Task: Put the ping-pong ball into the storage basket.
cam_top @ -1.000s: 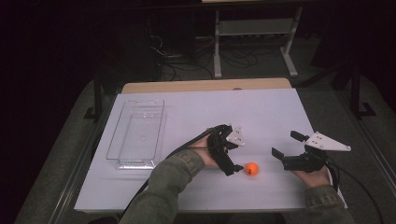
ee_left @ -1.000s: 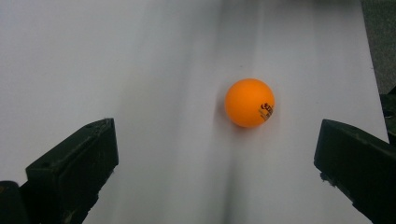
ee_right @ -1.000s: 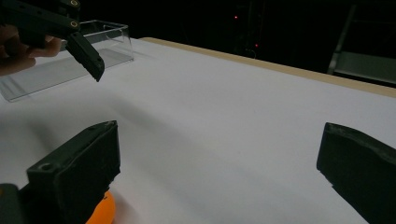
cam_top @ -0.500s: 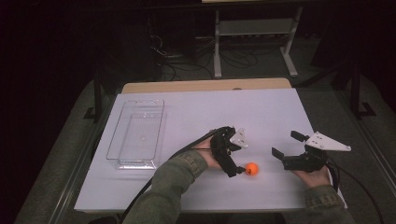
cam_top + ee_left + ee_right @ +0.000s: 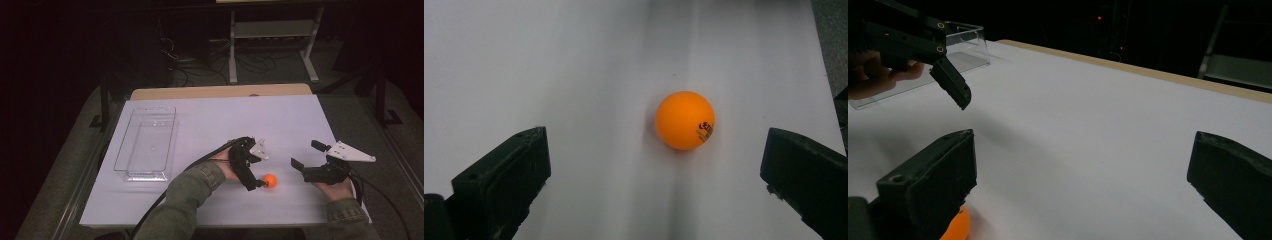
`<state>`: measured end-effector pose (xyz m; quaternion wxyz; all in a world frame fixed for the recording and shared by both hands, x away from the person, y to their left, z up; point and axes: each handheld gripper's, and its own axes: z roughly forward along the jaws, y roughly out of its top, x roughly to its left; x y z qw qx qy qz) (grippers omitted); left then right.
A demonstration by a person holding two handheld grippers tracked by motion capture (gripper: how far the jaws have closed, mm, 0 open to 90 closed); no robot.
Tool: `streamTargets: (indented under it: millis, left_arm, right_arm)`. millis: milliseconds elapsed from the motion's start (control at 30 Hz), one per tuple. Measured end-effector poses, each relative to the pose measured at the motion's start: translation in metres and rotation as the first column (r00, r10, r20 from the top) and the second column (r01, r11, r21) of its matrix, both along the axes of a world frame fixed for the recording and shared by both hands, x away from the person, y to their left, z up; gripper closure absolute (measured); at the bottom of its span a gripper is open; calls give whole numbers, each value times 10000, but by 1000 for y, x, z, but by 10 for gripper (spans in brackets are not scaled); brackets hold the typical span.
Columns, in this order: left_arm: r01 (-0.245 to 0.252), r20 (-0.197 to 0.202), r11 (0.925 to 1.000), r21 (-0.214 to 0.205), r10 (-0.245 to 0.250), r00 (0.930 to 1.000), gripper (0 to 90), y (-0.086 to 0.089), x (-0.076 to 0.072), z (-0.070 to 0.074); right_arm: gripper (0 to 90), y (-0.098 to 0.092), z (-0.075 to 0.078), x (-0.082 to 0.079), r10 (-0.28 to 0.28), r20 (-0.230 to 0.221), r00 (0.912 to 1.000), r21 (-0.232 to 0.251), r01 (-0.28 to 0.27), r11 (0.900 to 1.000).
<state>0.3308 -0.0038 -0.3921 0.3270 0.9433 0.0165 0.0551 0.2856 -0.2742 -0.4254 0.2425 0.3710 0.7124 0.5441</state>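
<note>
An orange ping-pong ball (image 5: 270,181) rests on the white table sheet (image 5: 200,120), toward the front and right of centre. My left gripper (image 5: 257,173) is just to the ball's left, open, and one jaw tip reaches down beside the ball. In the left gripper view the ball (image 5: 684,120) lies ahead of the left gripper (image 5: 656,150), between the lines of the wide-spread jaws and nearer the right one. My right gripper (image 5: 307,155) is open, to the right of the ball, holding nothing. In the right gripper view a sliver of the ball (image 5: 959,227) peeks from behind the left jaw.
A clear plastic tray (image 5: 147,145) lies empty on the left half of the sheet; it also shows as the tray (image 5: 965,42) in the right gripper view, behind the left gripper's jaw (image 5: 950,84). A wooden table edge (image 5: 220,92) runs along the far side.
My left gripper has edged slightly toward the ball. The ball and the right gripper have stayed in place.
</note>
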Motion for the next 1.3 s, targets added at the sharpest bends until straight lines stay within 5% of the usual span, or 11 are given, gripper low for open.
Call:
streamTargets:
  millis: [1300]
  left_arm:
    - [450,-620,9977,510,-418,9972,0,-30,0,-33]
  right_arm:
    - [0,0,1,0,42,13,10000,124,-43,9999]
